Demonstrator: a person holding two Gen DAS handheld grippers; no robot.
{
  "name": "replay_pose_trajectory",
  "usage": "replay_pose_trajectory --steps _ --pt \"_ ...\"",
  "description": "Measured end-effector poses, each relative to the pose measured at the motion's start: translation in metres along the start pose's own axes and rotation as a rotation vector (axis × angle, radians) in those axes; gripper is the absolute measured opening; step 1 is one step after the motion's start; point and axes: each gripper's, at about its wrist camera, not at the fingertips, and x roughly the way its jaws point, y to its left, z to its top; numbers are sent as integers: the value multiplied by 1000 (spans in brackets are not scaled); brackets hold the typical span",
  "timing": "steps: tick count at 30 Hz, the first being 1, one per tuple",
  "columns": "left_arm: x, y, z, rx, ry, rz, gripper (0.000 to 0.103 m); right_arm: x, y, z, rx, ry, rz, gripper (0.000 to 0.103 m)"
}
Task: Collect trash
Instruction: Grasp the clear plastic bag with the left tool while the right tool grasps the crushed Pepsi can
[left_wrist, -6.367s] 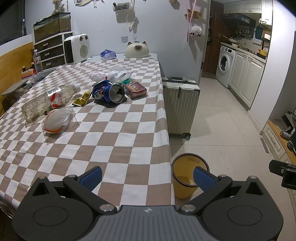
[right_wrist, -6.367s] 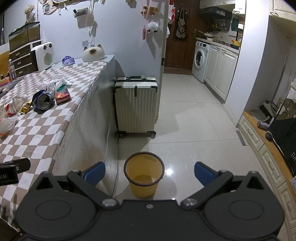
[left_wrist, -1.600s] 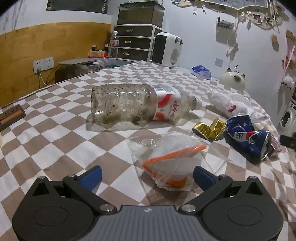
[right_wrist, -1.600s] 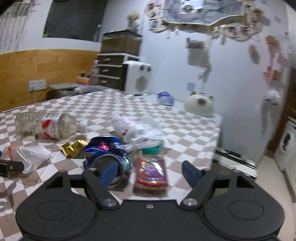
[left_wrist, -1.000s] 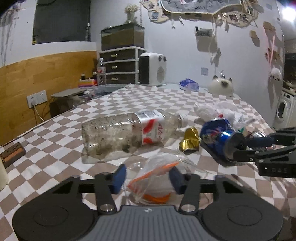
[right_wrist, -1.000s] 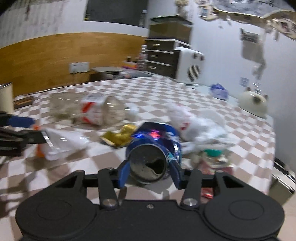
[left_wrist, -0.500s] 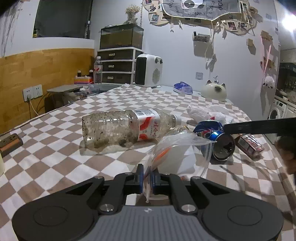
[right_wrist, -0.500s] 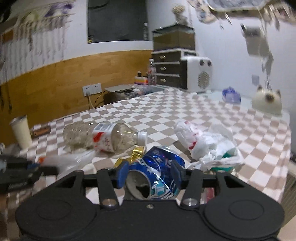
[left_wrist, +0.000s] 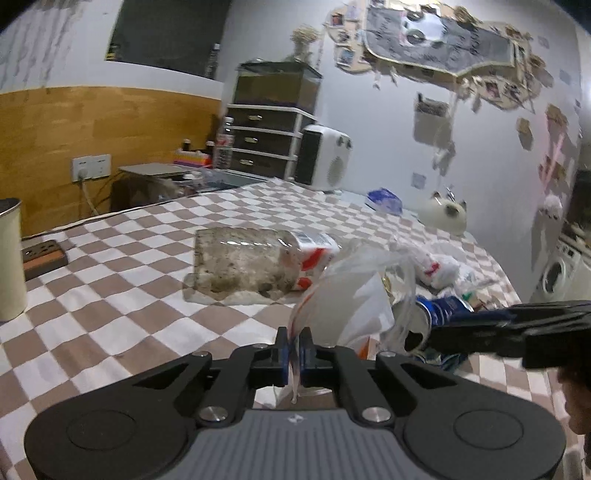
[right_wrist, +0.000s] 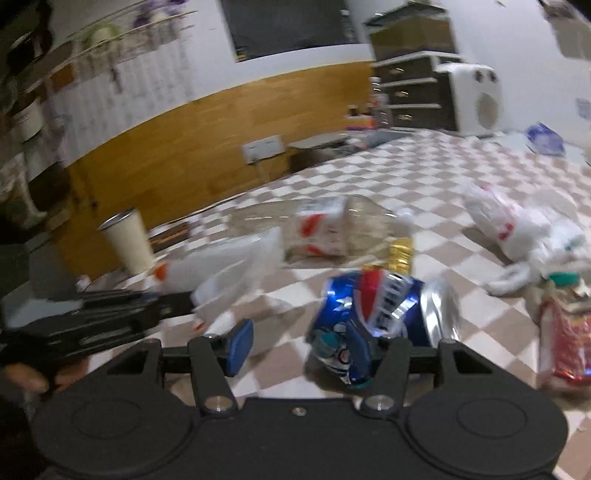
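My left gripper is shut on a clear plastic bag with an orange strip and holds it above the checkered table. The bag also shows in the right wrist view. My right gripper is open; its right finger touches a crushed blue can that lies on the table, and the can is not between the fingers. The can also shows in the left wrist view, partly behind the bag. A dirty plastic bottle lies behind them.
A gold wrapper, a white plastic bag and a red snack packet lie to the right of the can. A cream cup stands at the left table edge. A white heater and drawers stand behind.
My left gripper has lifted the clear bag higher. My right gripper has opened wider and shifted left, so the can now sits against its right finger instead of between the fingers.
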Motion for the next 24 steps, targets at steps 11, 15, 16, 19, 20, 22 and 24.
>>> replay_pose_trajectory --steps 11,15,16,19,20,22,24 --pt "-9 2 1 -29 -14 -2 4 -11 6 17 50 -93 -360 103" --pt "-11 0 1 -23 -6 0 4 5 0 21 153 -43 -387 103" --pt "-11 0 1 -23 -4 0 4 7 0 23 170 -38 -388 103" --pt "-12 -1 2 -17 3 -4 4 23 2 24 169 -1 -433 103" --pt "-12 -1 2 -13 6 -5 4 28 3 23 159 16 -454 103" --pt "-13 -2 2 -8 11 -6 4 33 4 23 151 39 -463 96" --pt "-14 -3 2 -5 13 -8 4 34 4 21 168 63 -464 81"
